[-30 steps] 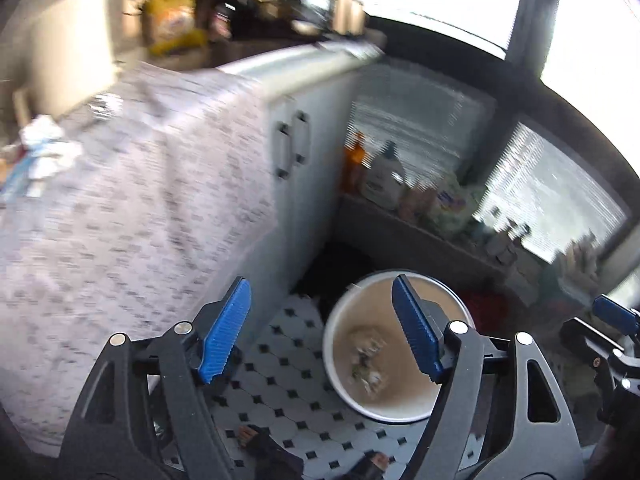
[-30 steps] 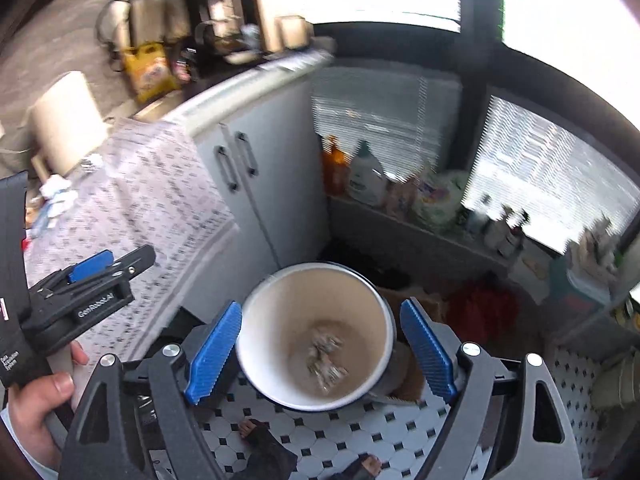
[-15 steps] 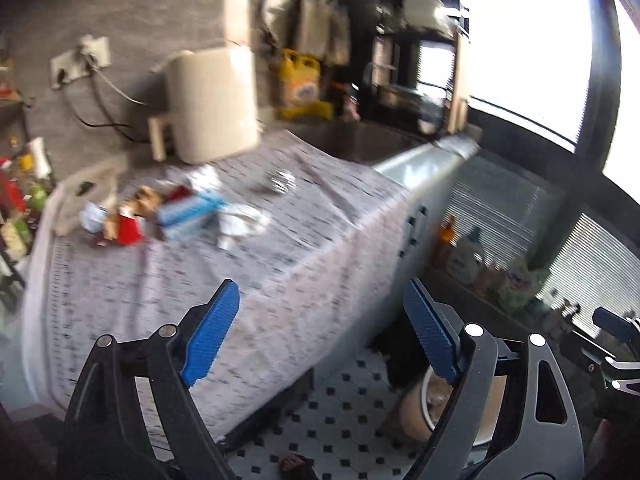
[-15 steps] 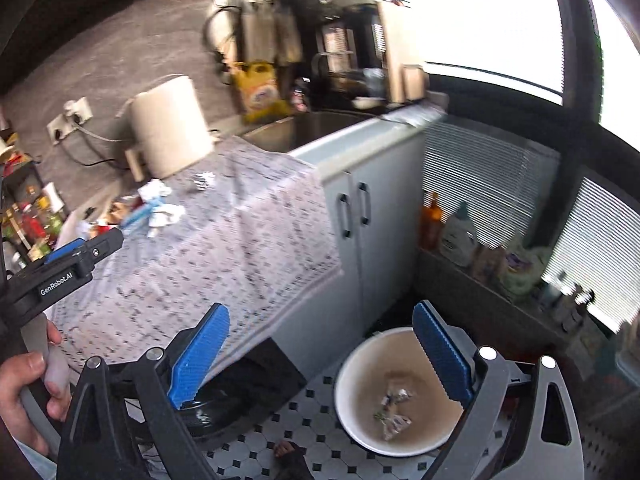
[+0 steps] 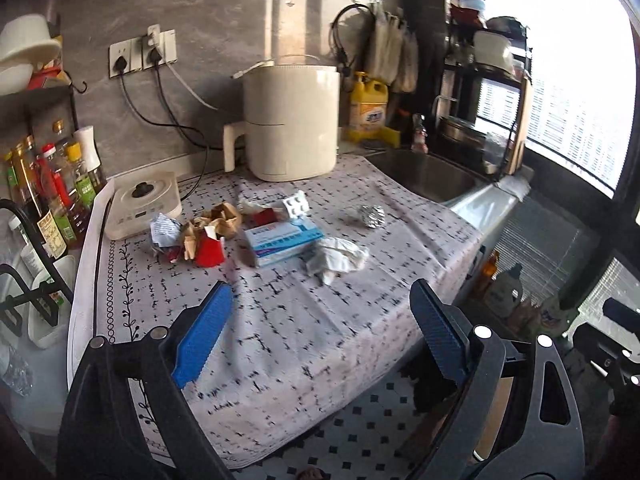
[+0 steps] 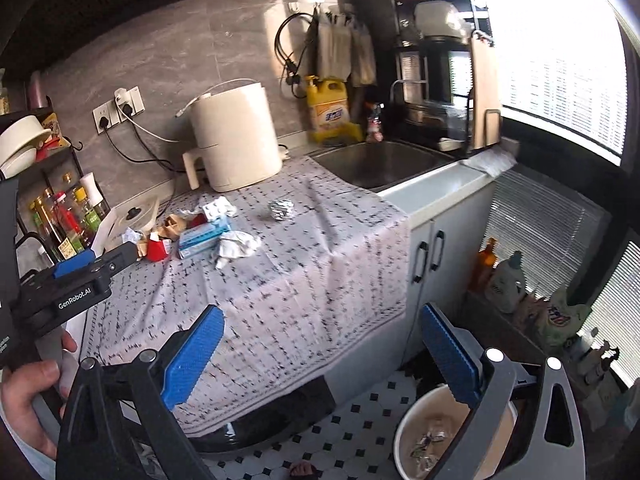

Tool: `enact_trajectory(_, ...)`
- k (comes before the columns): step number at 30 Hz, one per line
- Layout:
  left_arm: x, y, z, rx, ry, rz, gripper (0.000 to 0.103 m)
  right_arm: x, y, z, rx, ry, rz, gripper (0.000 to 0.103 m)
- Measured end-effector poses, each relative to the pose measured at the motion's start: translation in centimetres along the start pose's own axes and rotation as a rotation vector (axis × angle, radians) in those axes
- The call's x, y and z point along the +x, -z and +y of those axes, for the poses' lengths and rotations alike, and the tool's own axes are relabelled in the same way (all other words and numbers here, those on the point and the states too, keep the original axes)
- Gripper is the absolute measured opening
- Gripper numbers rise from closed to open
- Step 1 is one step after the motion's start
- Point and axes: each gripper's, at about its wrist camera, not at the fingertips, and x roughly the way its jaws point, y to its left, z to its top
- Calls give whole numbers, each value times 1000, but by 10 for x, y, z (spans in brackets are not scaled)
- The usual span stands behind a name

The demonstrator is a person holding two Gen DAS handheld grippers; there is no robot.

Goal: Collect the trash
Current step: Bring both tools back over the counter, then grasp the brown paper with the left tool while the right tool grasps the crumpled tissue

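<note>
Trash lies on the cloth-covered counter (image 5: 304,320): a crumpled white tissue (image 5: 336,258), a blue-and-white box (image 5: 284,240), a foil ball (image 5: 371,216), a blister pack (image 5: 295,205), a red carton (image 5: 210,252) and brown crumpled paper (image 5: 218,220). My left gripper (image 5: 320,292) hovers short of them, jaws opening, nothing between them. My right gripper (image 6: 322,314) hangs over the counter's front edge, jaws also opening and empty. On the floor under its right finger stands a white bucket (image 6: 416,408) with crumpled wrappers (image 6: 428,444) in it.
A cream appliance (image 5: 290,120) and a yellow detergent jug (image 5: 368,108) stand at the back. The sink (image 5: 424,172) is to the right, a bottle rack (image 5: 52,192) to the left. Cabinet doors (image 6: 432,256) and a low shelf of bottles (image 6: 504,280) flank the tiled floor.
Both views have swung up and left from the bucket on the floor to the countertop trash. Both pairs of jaws have spread wider.
</note>
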Motion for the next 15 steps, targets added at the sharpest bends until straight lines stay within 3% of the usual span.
enact_trajectory(15, 64, -7, 93, -91, -63, 63, 89, 80, -24, 67, -32, -25, 65, 94)
